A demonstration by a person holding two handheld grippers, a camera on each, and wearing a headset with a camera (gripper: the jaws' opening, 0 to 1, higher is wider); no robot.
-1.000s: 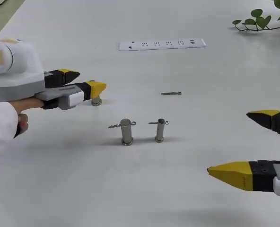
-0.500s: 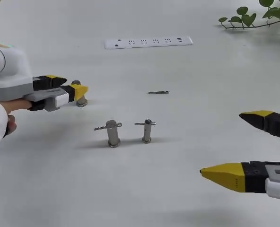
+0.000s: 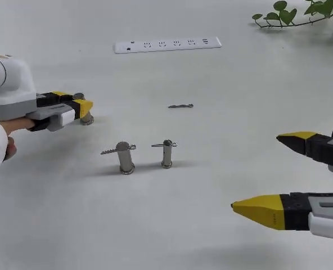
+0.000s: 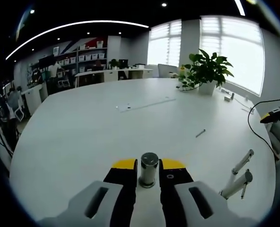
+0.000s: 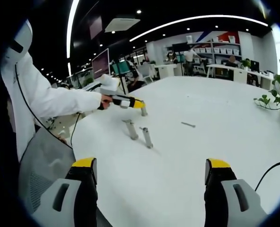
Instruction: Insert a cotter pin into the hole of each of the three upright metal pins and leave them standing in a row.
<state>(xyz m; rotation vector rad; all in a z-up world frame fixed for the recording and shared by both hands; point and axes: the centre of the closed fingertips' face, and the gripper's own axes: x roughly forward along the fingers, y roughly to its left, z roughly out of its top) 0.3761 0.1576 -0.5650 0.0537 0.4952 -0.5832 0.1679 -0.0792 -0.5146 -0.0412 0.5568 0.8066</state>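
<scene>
Two upright metal pins (image 3: 124, 158) (image 3: 167, 153) stand side by side mid-table, each with a cotter pin through its hole. A third upright metal pin (image 3: 87, 118) stands to their left. My left gripper (image 3: 81, 104) is shut on it, and in the left gripper view the pin (image 4: 149, 169) sits tight between both fingers. A loose cotter pin (image 3: 180, 106) lies flat behind the pair. My right gripper (image 3: 256, 171) hovers open at the near right, its jaws wide apart and holding nothing. From the right gripper view, the pair (image 5: 139, 132) and the loose cotter pin (image 5: 188, 125) lie ahead.
A white power strip (image 3: 166, 44) lies at the far side of the white table. Plant leaves (image 3: 290, 13) trail in at the far right corner. A black cable (image 4: 253, 127) runs along the table's right side. Shelves and desks stand beyond the table.
My left gripper's jaws, spread around the third pin a second ago, have closed onto it. The right gripper has kept its place. The head camera has shifted.
</scene>
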